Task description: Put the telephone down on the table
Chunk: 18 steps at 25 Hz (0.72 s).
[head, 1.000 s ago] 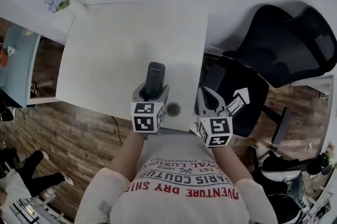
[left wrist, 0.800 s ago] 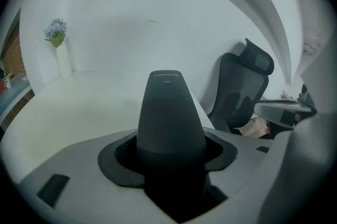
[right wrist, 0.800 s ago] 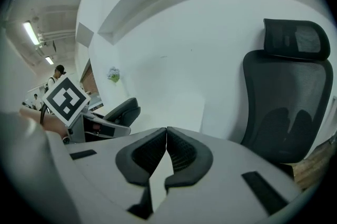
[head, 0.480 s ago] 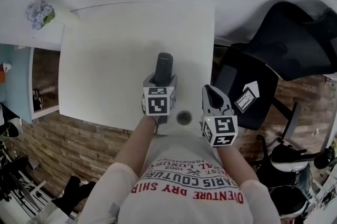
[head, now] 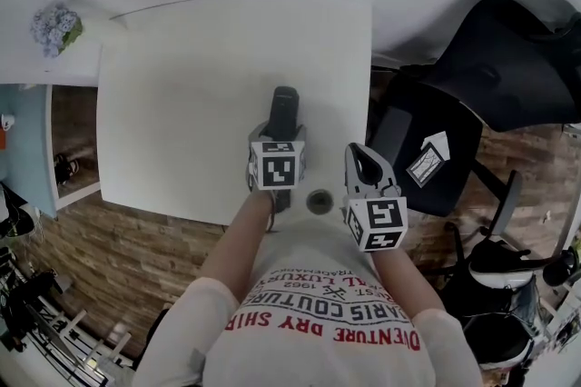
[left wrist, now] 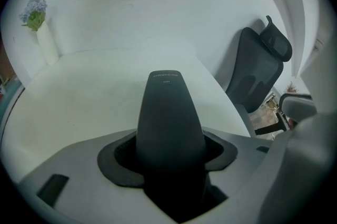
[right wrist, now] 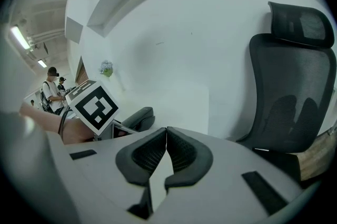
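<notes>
A dark grey telephone handset (head: 282, 111) sticks out forward from my left gripper (head: 280, 138), whose jaws are shut on its lower part. It hangs over the white table (head: 182, 104) near the table's right front part. In the left gripper view the telephone (left wrist: 169, 118) fills the gap between the pads and points at the far wall. My right gripper (head: 362, 165) is at the table's right front corner with its pads touching and nothing between them (right wrist: 164, 150). From the right gripper view the telephone (right wrist: 138, 118) shows at the left.
A black office chair (head: 490, 76) stands right of the table. A white vase with blue flowers (head: 54, 29) is at the table's far left corner. A round hole (head: 318, 201) sits near the table's front edge. People stand far left (right wrist: 52, 94).
The left gripper with the telephone has moved a little forward and right over the table. The right gripper has stayed beside it.
</notes>
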### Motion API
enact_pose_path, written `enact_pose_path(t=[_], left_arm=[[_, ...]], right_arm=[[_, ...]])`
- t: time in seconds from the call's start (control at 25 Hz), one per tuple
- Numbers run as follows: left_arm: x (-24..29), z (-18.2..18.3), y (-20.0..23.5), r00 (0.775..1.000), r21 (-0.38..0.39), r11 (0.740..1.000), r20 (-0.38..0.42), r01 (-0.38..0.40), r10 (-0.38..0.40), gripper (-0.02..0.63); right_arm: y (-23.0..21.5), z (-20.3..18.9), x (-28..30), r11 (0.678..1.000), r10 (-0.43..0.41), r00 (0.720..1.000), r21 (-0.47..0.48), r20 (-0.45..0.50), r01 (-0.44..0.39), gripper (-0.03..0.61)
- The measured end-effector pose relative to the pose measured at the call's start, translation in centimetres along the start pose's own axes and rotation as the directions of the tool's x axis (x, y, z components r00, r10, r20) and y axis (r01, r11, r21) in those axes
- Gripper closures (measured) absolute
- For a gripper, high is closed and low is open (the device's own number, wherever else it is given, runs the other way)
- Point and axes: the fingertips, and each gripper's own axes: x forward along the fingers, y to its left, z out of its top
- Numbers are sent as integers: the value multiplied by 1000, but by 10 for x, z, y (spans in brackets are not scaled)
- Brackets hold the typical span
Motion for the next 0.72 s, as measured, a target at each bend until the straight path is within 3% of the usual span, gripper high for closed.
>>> enact_pose_path(t=[0.28,0.52,0.72], left_arm=[[0,-2,-2,1000,28,1000,-17,-10,10,319],[-7,2,-14,999,17,999,16,39,-39,267],[-22,10,-13,997,37,999,78,24,-27,256]], right_arm=[[3,4,1,1000,1,1000,4,6,-1,554],[-5,6,-4,1000,-15,1000,18,14,14,554],[-4,11,-8,1000,-10,999,13,35,9,554]])
